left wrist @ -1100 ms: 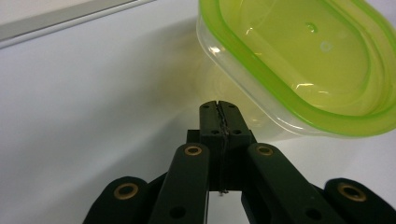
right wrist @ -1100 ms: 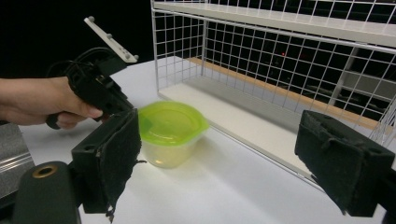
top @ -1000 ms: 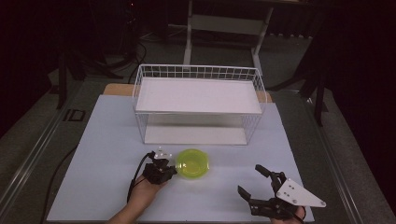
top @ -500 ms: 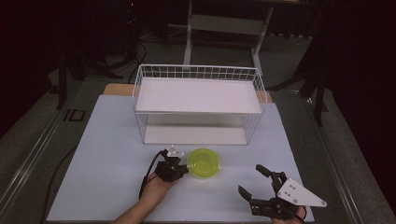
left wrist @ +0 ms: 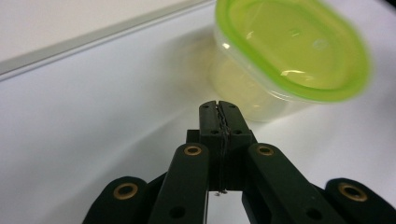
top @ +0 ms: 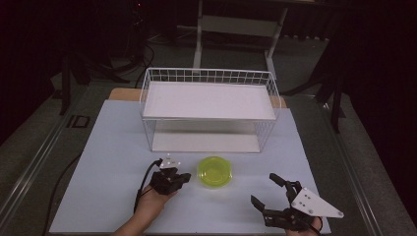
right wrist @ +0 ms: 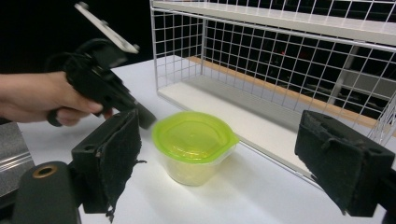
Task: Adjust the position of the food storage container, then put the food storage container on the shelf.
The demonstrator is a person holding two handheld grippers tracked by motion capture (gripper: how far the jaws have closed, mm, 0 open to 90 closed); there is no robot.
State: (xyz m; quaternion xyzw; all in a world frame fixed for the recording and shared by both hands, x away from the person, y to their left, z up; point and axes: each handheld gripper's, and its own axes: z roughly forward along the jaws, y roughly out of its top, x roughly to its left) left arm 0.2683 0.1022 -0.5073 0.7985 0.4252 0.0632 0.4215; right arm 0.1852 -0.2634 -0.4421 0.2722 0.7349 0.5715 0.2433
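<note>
My left gripper (top: 181,177) lies low on the worktop (top: 108,147) at the green-lidded tub's (top: 215,171) nine o'clock, fingers clenched empty, while my right gripper (top: 269,191) hovers at five o'clock, fingers released.

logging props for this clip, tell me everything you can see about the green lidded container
The container is a small, translucent, pale yellow plastic tub with a bright lime-green lid pressed shut on top. It stands upright on the white table, in front of the wire shelf rack. Its contents cannot be made out. The shut left gripper points at its side from close by; whether they touch is unclear.
</note>
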